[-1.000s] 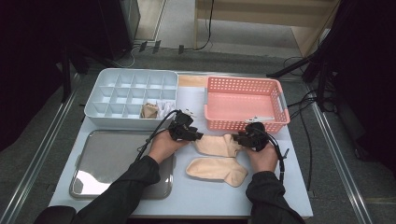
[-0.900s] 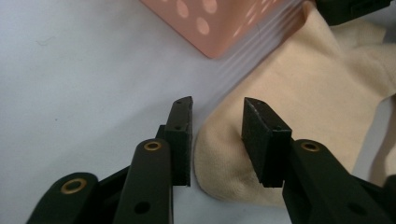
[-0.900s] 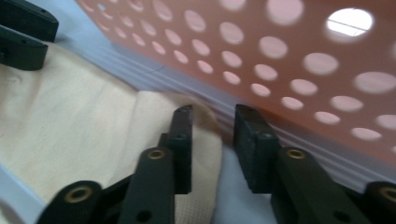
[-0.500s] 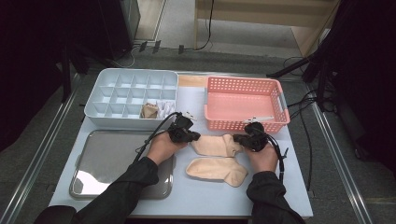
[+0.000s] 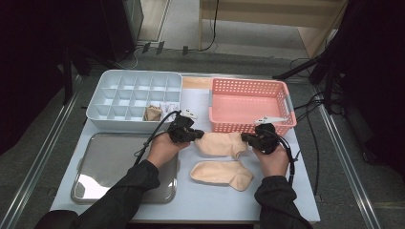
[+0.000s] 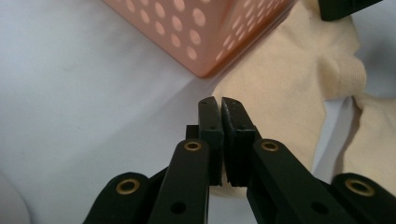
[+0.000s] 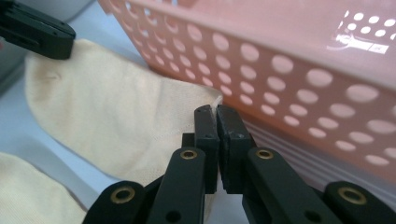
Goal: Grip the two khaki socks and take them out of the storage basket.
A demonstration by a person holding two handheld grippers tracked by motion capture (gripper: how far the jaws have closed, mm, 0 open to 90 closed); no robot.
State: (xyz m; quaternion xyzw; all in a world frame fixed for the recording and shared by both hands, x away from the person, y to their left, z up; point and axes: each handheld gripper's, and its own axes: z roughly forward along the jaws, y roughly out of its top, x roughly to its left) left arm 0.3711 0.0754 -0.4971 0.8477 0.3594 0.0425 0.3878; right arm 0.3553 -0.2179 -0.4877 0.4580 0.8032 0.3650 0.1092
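Two cream socks lie on the white table in front of the pink basket (image 5: pixel 248 82). At the left end of the upper sock (image 5: pixel 220 143) my left gripper (image 5: pixel 197 135) is shut on its edge. The right gripper (image 5: pixel 244 138) pinches the opposite end. In the left gripper view the jaws (image 6: pixel 219 103) meet at the sock (image 6: pixel 280 79) beside the basket's corner (image 6: pixel 210 28). In the right gripper view a bit of the sock (image 7: pixel 116 116) pokes out between the shut gripper (image 7: pixel 216 110). The lower sock (image 5: pixel 222 172) lies flat and free.
A white divided tray (image 5: pixel 133 78) stands at the back left with a rolled sock (image 5: pixel 154 113) in a near compartment. A metal tray (image 5: pixel 110 162) lies at the front left under the left forearm. The basket wall (image 7: pixel 303 70) stands close behind the right gripper.
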